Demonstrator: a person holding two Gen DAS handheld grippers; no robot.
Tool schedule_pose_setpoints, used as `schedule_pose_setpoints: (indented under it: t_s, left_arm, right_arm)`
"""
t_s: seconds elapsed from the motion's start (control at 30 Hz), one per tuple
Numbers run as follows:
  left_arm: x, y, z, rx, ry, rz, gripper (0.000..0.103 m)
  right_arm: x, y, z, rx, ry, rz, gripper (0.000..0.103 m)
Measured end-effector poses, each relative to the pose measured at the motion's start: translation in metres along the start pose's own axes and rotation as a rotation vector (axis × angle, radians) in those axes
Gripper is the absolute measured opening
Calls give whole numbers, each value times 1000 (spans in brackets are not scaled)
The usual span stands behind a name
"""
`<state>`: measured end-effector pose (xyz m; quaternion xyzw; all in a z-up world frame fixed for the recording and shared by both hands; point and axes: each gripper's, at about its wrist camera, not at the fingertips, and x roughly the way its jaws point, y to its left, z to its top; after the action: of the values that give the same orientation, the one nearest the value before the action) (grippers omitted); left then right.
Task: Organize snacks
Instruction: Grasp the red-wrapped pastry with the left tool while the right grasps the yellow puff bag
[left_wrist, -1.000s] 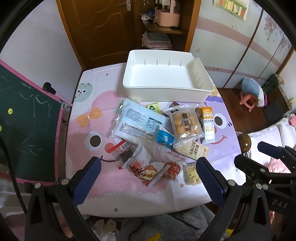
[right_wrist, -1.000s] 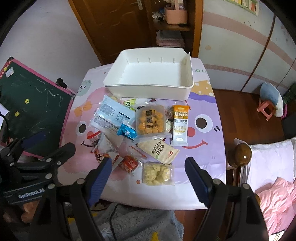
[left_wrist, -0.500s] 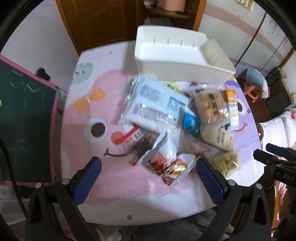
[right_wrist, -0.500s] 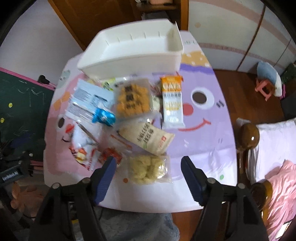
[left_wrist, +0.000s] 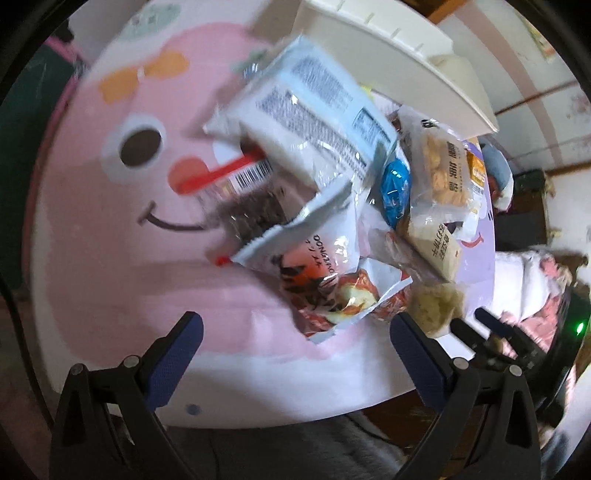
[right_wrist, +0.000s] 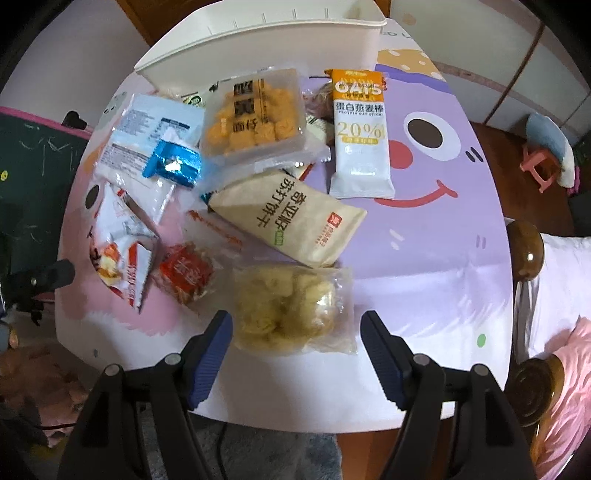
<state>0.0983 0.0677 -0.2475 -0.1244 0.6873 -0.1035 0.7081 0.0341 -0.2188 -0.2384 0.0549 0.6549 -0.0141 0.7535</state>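
Although both grippers hang close over the table, nothing has been picked up, so by my reading the sorting has barely begun. In the right wrist view the white bin (right_wrist: 258, 40) sits at the top of the frame, at the far side of the cartoon tablecloth (right_wrist: 443, 258); only its near wall and rim show, so its inside cannot be seen. Every snack in view lies on the cloth below it: the oat bar (right_wrist: 360, 136) at upper centre right, the tray of yellow bites (right_wrist: 255, 118) to its left, the beige cracker pack (right_wrist: 291, 218) in the middle, the blue wrapper (right_wrist: 173, 164) at left, and the clear bag of pale puffs (right_wrist: 291, 306) low in the centre.

The right gripper (right_wrist: 295, 343) has its jaws apart on either side of that bag's lower edge, having just narrowed somewhat; the pads do not yet press on it. In the left wrist view the left gripper (left_wrist: 295, 350) stands wide open at the bottom, above the red and white packet (left_wrist: 325, 273), gripping nothing.

All the visible snacks seem left to move.
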Motion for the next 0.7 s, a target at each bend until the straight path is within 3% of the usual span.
schedule_pose_setpoints:
  t_s: [0.23,0.43,0.6,0.7]
  left_arm:
    - [29,-12,11,-144,35,-55,101]
    - [56,-26,16,-234,72,6,100]
    - [78,-30,13,-256,122,58,81]
    - [84,-33,10,-262,121,66,77]
  right_arm:
    - [17,-10,0,29,-15,10,72]
    - [35,-6,4,38,1,23,74]
    - [43,-2,4,16,-3,4,77]
    - [47,5,-2,-11,-6,-5,76]
